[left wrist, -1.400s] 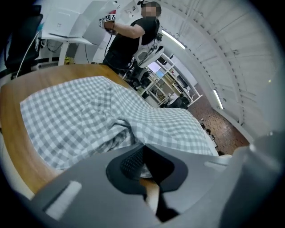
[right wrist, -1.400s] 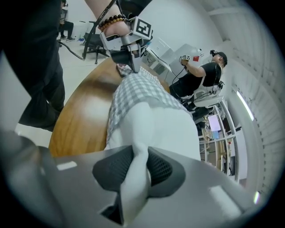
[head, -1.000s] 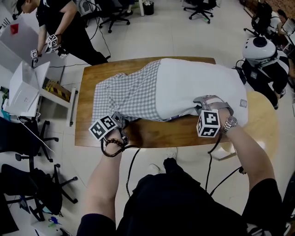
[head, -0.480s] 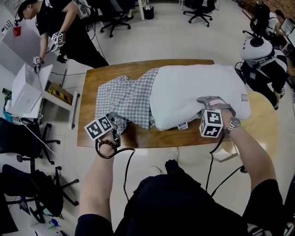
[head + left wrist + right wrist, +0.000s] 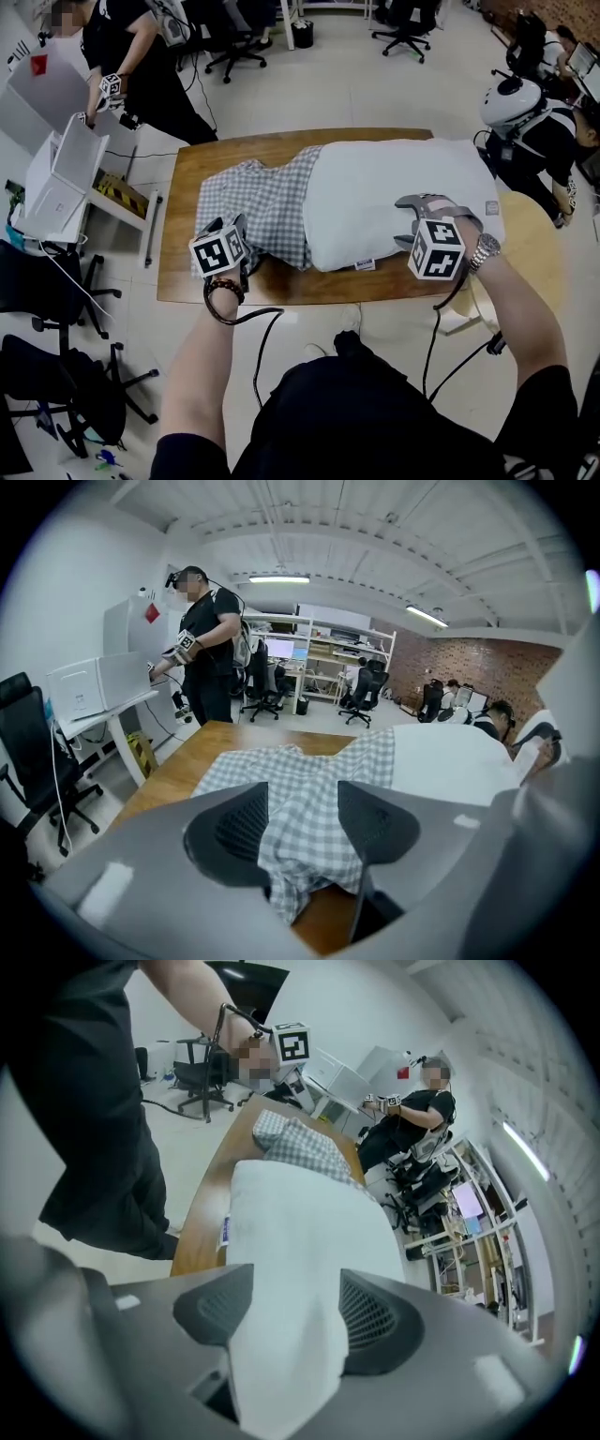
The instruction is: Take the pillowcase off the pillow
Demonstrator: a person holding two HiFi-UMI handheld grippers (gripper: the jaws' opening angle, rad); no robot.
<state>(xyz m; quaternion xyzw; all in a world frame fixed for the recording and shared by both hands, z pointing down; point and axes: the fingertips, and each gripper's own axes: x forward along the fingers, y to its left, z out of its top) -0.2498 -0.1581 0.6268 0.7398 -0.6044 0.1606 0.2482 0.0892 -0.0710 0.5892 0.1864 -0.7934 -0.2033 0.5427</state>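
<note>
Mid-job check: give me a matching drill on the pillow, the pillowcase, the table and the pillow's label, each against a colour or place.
1 pillow
2 pillowcase
3 table
4 label

A brown wood
B grey-and-white check, on the table's left part in the head view
C small tag at the pillow's near edge
D plain white, on the table's right part

Pairs: 1-D, 2-B, 3-A, 4-C

Holds left hand-held gripper (image 5: pixel 302 803) pointing down, jaws just opened, apart, pillowcase (image 5: pixel 267 202) loose between. Holds right hand-held gripper (image 5: pixel 295 1288) likewise, jaws just opened, apart astride pillow (image 5: pixel 394 187). Reaches forward with bare left forearm (image 5: pixel 202 361) and right forearm (image 5: pixel 517 314).
</note>
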